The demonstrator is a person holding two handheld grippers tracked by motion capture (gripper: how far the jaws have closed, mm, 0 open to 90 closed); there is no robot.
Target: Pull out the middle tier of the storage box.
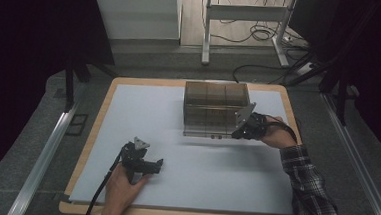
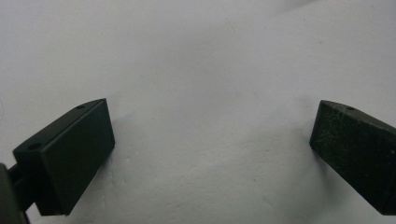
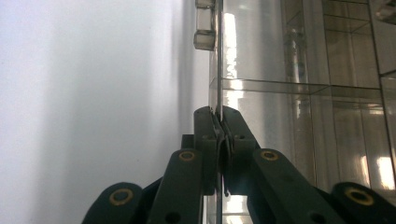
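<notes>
The right hand-held gripper (image 3: 219, 122) is clamping a thin wall of the clear, compartmented plastic box (image 1: 213, 106) directly ahead of it. The left hand-held gripper (image 2: 212, 154) is resting apart-jawed on the white worktop (image 2: 201, 70).

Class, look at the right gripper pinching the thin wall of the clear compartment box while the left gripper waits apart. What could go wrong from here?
1. The right gripper is shut on just one thin edge of the clear box, probably its lid; the panel could slip free or flex.
2. Nothing steadies the box: the left gripper rests open on the white mat, well away, so a pull might drag or tip the whole box.
</notes>
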